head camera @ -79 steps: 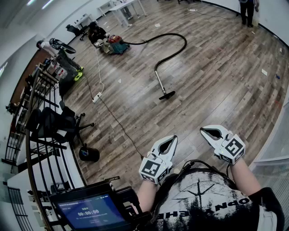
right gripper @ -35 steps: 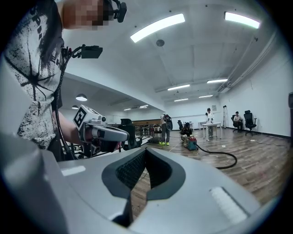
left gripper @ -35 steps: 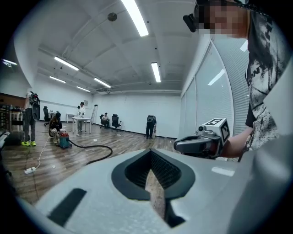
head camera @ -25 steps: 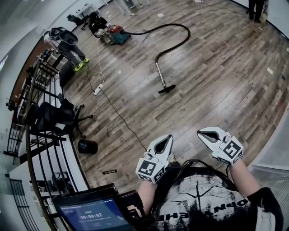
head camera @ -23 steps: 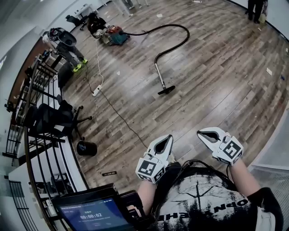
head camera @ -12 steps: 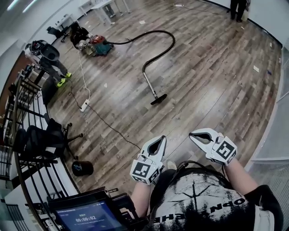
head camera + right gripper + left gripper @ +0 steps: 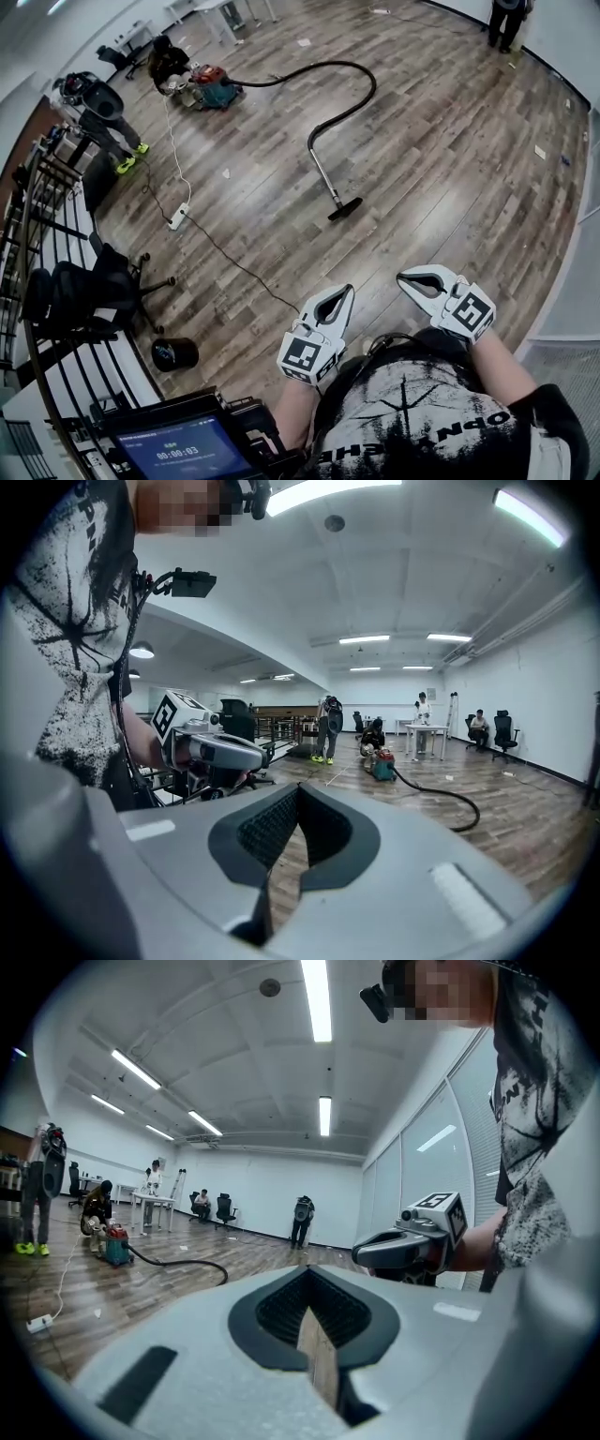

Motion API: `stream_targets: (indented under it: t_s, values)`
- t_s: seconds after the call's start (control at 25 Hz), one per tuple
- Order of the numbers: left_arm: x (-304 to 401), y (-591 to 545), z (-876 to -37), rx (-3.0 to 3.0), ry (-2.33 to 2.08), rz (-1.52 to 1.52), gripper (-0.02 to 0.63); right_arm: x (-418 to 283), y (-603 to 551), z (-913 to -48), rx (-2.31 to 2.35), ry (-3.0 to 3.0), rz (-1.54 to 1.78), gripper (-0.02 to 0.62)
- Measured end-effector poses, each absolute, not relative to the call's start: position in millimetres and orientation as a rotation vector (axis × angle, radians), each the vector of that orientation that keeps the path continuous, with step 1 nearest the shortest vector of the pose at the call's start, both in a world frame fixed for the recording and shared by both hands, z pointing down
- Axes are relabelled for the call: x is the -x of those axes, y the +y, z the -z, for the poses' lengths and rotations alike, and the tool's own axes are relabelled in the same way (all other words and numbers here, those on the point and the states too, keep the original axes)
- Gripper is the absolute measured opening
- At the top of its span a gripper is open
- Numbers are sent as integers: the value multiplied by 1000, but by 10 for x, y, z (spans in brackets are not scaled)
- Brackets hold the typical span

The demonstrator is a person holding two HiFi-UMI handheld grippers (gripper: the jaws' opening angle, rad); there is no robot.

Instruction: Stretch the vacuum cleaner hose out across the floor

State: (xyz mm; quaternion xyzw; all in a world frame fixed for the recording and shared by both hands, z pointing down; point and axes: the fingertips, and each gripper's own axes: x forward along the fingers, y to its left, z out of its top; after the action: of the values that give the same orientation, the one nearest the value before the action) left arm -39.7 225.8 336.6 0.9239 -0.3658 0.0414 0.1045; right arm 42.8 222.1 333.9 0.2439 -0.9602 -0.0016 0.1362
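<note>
The person holds both grippers close in front of the chest, well apart from the task's thing. The left gripper (image 7: 348, 290) has its jaws pressed together with nothing between them, only bare floor showing past the tips in the left gripper view. The right gripper (image 7: 401, 277) is likewise clenched and empty, just beside the left one. The vacuum cleaner hose (image 7: 373, 86) lies on the wooden floor (image 7: 450, 169) far ahead, not stretched out. From the teal and red vacuum cleaner (image 7: 214, 94) at the upper left it runs right, bends round in a hook and comes back down to a metal wand (image 7: 325, 175). The wand ends in a black floor nozzle (image 7: 345, 208) resting on the boards, the part of the vacuum nearest the person. A white cord trails from the vacuum cleaner down to a power strip (image 7: 178, 217) at the left, and a black office chair (image 7: 94, 291) stands beside the railing at the left edge.
</note>
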Motion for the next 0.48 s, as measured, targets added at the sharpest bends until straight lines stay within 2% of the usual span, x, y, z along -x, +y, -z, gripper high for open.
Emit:
stream_targets:
  t_s: [0.48]
  values:
    - [954, 1726, -3502, -2601, -1217, -127, -2, 87, 1486, -3378, -605, -2836, -50, 5]
